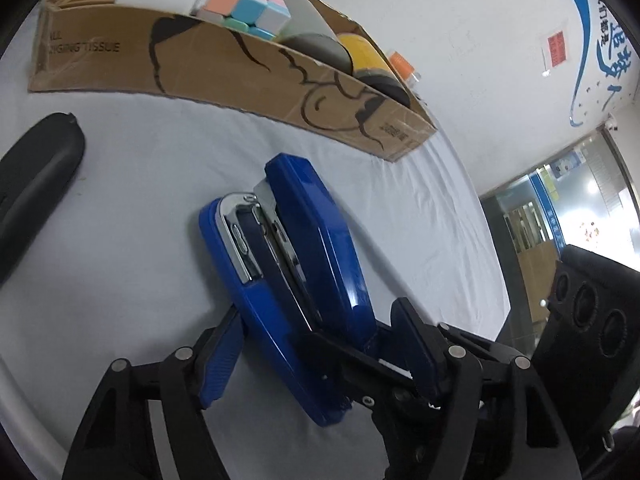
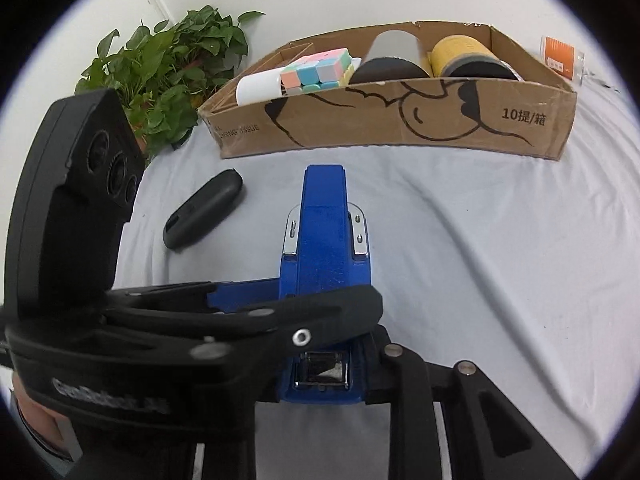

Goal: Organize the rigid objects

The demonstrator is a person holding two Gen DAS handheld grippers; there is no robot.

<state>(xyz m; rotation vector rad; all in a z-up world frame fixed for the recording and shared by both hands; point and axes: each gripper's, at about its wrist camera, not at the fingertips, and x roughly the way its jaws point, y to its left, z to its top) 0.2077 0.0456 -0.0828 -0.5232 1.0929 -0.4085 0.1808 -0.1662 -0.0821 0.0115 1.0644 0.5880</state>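
Note:
A blue stapler lies over the white cloth, its top arm slightly open. My left gripper is shut on the stapler's rear end, blue pads on both sides. In the right wrist view the same stapler points toward the cardboard box, and my right gripper also closes on its rear; the left gripper's black body crosses in front. The cardboard box holds a white case, a pastel cube, a grey cylinder and a yellow cylinder.
A black oblong case lies on the cloth left of the stapler; it also shows in the left wrist view. A potted plant stands at the back left. An orange-labelled jar stands behind the box's right end.

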